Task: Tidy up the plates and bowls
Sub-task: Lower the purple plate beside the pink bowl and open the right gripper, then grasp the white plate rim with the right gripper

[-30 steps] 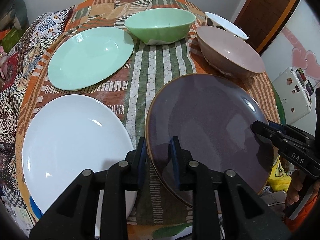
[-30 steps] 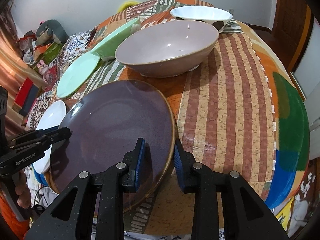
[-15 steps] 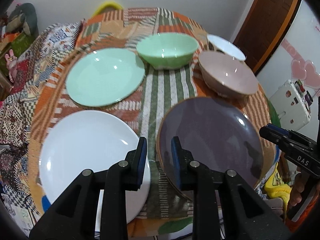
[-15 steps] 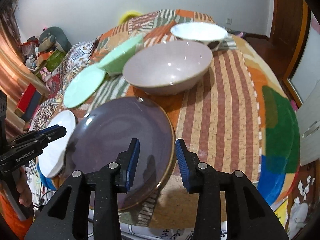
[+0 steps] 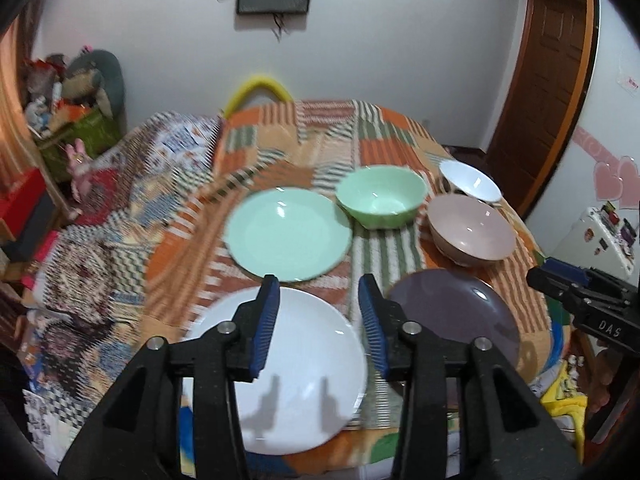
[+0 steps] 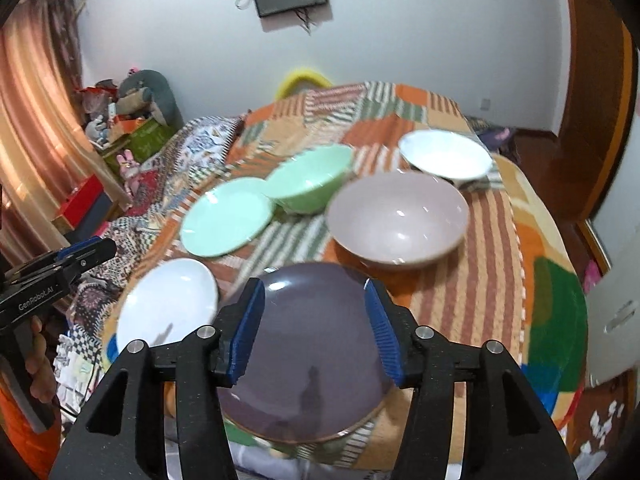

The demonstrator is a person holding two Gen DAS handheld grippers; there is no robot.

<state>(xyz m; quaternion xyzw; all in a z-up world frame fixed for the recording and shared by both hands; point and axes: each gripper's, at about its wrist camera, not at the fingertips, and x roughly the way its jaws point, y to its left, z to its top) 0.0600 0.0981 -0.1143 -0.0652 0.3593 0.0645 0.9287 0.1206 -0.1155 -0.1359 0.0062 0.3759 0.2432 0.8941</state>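
Both jaws are wide open and hold nothing. Up above the table, the left gripper point(image 5: 316, 320) hangs over the white plate point(image 5: 280, 364), and the right gripper point(image 6: 314, 322) hangs over the purple plate point(image 6: 316, 356). All the dishes sit on the striped tablecloth point(image 6: 492, 248). The green plate point(image 5: 286, 234) lies behind the white one, with the green bowl point(image 5: 380, 196) next to it. The pink bowl point(image 6: 398, 220) sits just behind the purple plate, and the white bowl point(image 6: 444, 158) is farther back.

These dishes look hard and shiny, so I think they are heavy, slippery and easy to break. A plate lies flat, so the best place to grab it is the edge closest to you, one finger on top and one under. The purple plate sticks out past the table edge, which should make this easier. For a bowl, pinch the rim
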